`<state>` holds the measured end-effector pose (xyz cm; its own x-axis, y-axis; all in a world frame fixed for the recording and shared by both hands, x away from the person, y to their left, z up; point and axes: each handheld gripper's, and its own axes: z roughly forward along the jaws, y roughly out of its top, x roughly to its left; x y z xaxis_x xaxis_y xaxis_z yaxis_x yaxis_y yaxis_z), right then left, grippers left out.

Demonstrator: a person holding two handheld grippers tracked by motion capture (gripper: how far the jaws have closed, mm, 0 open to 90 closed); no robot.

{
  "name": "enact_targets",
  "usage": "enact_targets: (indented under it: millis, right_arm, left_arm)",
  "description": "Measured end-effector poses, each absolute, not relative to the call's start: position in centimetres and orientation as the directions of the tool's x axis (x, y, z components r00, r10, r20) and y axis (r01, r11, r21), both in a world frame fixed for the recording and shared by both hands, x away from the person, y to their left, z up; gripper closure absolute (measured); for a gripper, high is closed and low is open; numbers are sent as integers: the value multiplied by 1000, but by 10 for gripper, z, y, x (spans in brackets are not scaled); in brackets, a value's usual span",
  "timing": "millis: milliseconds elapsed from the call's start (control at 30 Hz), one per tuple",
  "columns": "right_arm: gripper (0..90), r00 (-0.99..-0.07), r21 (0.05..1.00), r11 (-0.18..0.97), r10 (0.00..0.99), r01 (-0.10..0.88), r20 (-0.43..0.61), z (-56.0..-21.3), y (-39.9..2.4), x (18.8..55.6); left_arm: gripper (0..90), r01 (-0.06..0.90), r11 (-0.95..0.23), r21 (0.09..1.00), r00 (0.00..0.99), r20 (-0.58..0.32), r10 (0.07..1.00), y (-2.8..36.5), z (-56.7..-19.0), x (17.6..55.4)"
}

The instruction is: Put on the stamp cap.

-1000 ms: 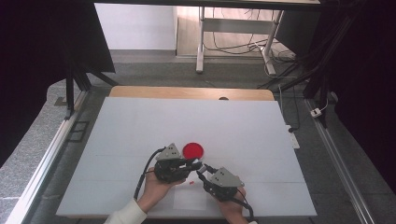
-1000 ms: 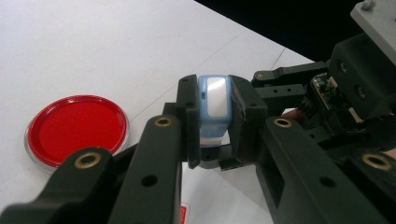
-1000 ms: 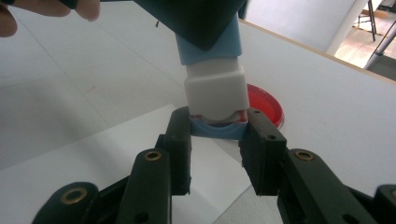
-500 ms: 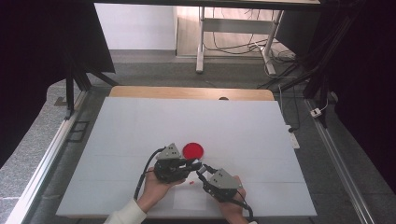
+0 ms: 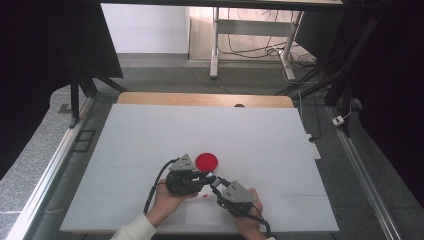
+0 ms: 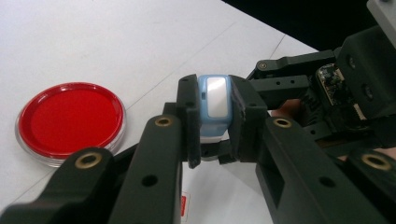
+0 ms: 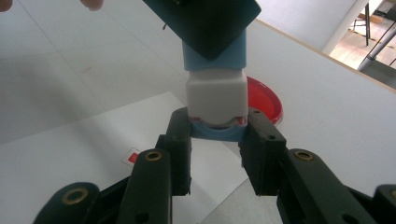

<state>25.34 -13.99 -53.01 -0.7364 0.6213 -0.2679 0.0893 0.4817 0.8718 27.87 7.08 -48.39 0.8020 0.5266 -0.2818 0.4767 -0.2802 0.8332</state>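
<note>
Blue-and-white small case (image 6: 214,103) sits clamped between both grippers above the table (image 5: 150,130), beside the red dish (image 5: 207,161). Left gripper (image 6: 215,123) and right gripper (image 7: 217,135) unmoved since a second ago; pull-apart apparently pending.

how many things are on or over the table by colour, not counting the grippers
red: 2, the round lidded dish and a small red-and-white sticker
blue and white: 1, the small case held between both grippers
total: 3
</note>
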Motion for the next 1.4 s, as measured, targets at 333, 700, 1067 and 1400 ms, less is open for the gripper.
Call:
enact_targets:
  millis: [333, 700, 1067, 1400]
  right_arm:
    - [647, -748, 859, 506, 598, 74, -288, -529, -138, 252]
    - [640, -752, 849, 522, 593, 86, -288, -530, -139, 255]
    - [546, -775, 855, 506, 584, 113, -243, -529, -142, 259]
    - [496, -780, 842, 509, 594, 176, -196, -527, -159, 265]
  left_arm:
    - [757, 486, -293, 823, 801, -285, 527, 68, -489, 279]
    - [755, 481, -275, 832, 797, -286, 531, 69, -488, 279]
    - [755, 473, -265, 840, 807, -292, 514, 70, -485, 278]
    - [755, 462, -259, 848, 808, -282, 517, 77, -481, 279]
